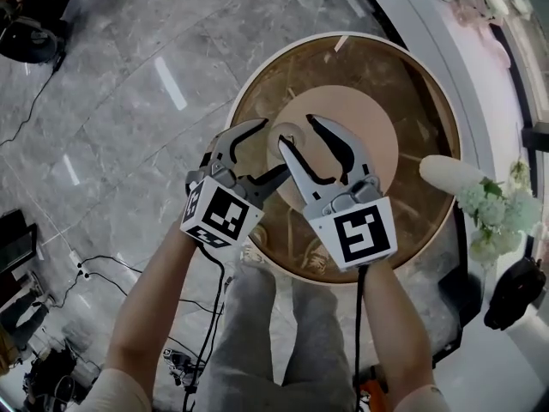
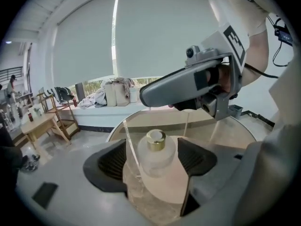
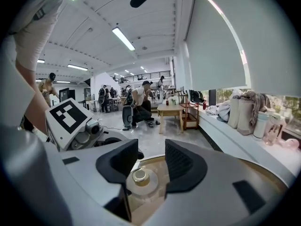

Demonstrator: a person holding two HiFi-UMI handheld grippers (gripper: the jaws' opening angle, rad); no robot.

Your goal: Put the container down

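Note:
A frosted glass container (image 1: pixel 289 133) with a gold cap (image 2: pixel 155 140) stands upright on the round peach mat (image 1: pixel 369 127) in the middle of the glass-topped round table (image 1: pixel 420 84). My left gripper (image 1: pixel 273 147) comes at it from the left. Its jaws stand on either side of the container (image 2: pixel 156 160), with a gap showing on each side. My right gripper (image 1: pixel 297 130) reaches over the container from the near side. In the right gripper view the container (image 3: pixel 139 181) sits low between the wide-apart jaws of that gripper (image 3: pixel 153 166), and the pads do not touch it.
A white vase with pale flowers (image 1: pixel 480 200) lies at the table's right edge. Cables (image 1: pixel 103 269) run across the marble floor on the left. A black bag (image 1: pixel 515 292) sits on the floor at the right. A window bench with bags (image 2: pixel 117 94) lies beyond the table.

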